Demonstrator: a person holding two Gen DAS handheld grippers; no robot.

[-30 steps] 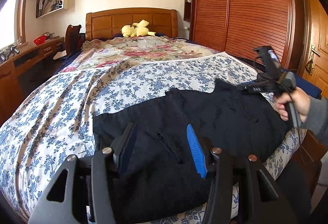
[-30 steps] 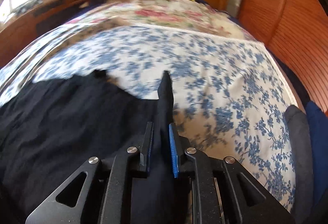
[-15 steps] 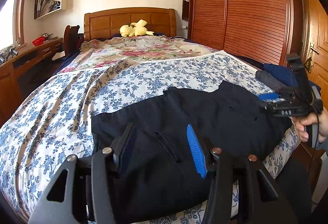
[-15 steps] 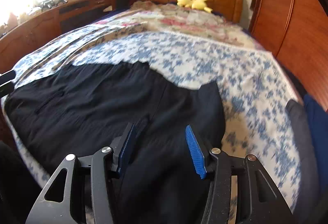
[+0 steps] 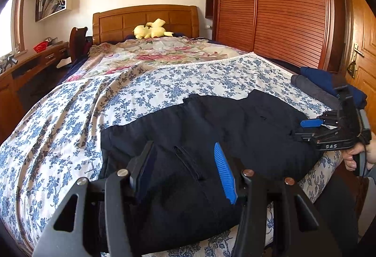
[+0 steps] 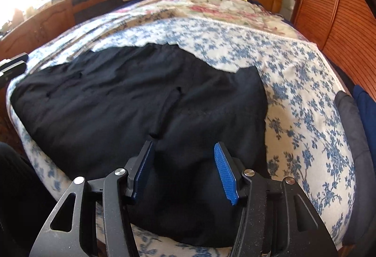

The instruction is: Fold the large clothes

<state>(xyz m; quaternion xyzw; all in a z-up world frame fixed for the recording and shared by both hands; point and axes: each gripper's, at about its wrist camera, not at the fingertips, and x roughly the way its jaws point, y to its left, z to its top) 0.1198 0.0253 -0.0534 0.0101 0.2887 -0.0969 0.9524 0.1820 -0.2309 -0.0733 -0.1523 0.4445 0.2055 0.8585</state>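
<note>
Going left to right: the left gripper hangs over the near-left part of the black garment, jaws spread wide with nothing between them. The garment lies across the foot of the bed, on the blue floral sheet, and its near edge droops over the side of the mattress. On the right, the right gripper sits low over the garment's right end, jaws also spread, holding no cloth.

What could go wrong from here, I reckon: that overhanging edge could drag the whole thing off the bed if one side gets lifted without the other. The cloth looks thick and doubled, so a pinch might catch only the top layer and the fold would come out skewed. On the far right, the stack of folded clothes sits near enough that a wide swing could knock it.

The garment itself looks like dark trousers or similar, already folded over into a broad slab, a bit rumpled, with a slit pocket or seam showing. The far edge is uneven, with a corner poking up on the right.
</note>
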